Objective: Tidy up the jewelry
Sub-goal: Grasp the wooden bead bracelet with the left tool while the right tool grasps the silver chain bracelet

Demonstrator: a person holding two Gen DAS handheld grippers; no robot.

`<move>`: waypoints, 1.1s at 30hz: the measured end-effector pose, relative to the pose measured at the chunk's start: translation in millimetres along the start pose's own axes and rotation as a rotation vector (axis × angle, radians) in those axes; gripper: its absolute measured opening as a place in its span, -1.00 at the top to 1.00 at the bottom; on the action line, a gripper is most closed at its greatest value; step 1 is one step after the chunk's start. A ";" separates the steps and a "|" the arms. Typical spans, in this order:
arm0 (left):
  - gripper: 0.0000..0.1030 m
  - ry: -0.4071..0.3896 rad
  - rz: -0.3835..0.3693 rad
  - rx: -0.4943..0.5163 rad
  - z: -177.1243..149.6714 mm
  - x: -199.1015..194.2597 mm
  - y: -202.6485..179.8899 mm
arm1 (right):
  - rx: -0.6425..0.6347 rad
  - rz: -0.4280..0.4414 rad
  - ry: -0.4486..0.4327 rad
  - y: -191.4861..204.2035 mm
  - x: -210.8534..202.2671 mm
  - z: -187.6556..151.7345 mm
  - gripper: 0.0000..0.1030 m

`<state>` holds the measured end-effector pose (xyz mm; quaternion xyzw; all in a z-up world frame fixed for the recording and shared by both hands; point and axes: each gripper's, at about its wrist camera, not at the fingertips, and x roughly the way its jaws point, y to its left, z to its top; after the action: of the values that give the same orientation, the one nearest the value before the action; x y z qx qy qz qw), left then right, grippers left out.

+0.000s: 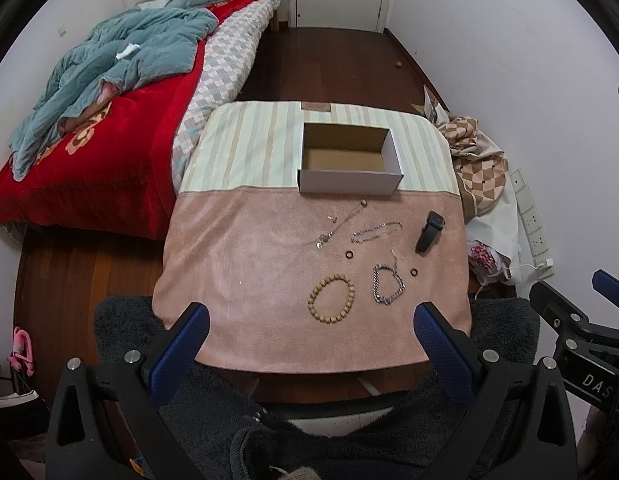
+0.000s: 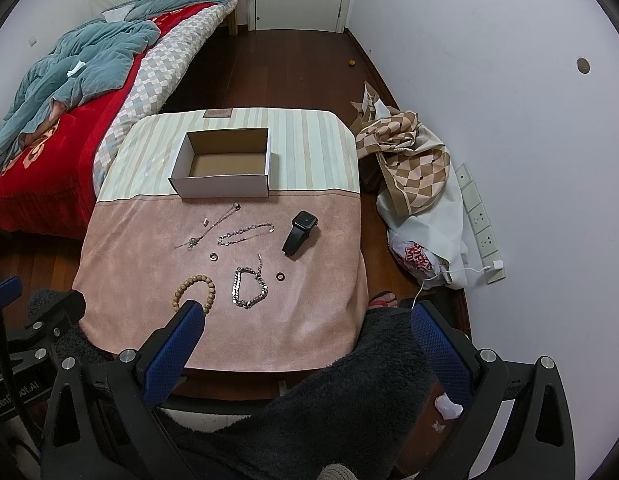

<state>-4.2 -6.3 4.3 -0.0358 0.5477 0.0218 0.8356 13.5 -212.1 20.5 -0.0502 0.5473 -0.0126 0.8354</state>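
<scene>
Both tongs (image 1: 311,320) (image 2: 305,320) (blue, textured) apart, round wooden bead bracelet (image 1: 331,299), open cardboard box (image 1: 349,178).

Bench (image 1: 245,280), covered in pink cloth near the tool and striped cloth beyond.
- Far, on the stripes: open cardboard box (image 1: 349,178), white outside.
- Just short of the box: two thin silver chains (image 1: 341,224), (image 2: 245,233).
- Right of these: black watch (image 1: 429,231).
- Between: two dark rings (image 1: 349,255), (image 1: 413,271).
- Nearest the tool: wooden bead bracelet (image 1: 331,299), with a silver link bracelet (image 1: 387,284) to its right.
</scene>
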 end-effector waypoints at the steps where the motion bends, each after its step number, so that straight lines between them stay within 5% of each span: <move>1: -1.00 -0.016 0.012 -0.002 1.9 2.0 0.1 | -0.001 -0.004 -0.004 -0.4 0.5 0.7 -1.00; 8: -1.00 -0.073 0.111 0.015 24.5 43.7 2.8 | 0.033 -0.013 0.001 0.4 39.2 15.4 -1.00; 17: -1.00 0.053 0.168 0.075 29.3 146.4 12.0 | 0.051 0.014 0.173 13.9 176.8 18.4 -0.97; 25: -0.99 0.252 0.112 0.081 3.1 228.0 23.7 | 0.075 0.091 0.285 32.3 268.6 -6.3 -0.43; 33: -0.98 0.320 0.061 0.111 -6.4 266.8 20.0 | 0.070 0.122 0.335 45.3 300.6 -23.9 -0.04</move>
<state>94.9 12.4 -243.5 0.0239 0.6750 0.0108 0.7374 110.5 -191.5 -267.8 0.0148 0.6800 0.0109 0.7329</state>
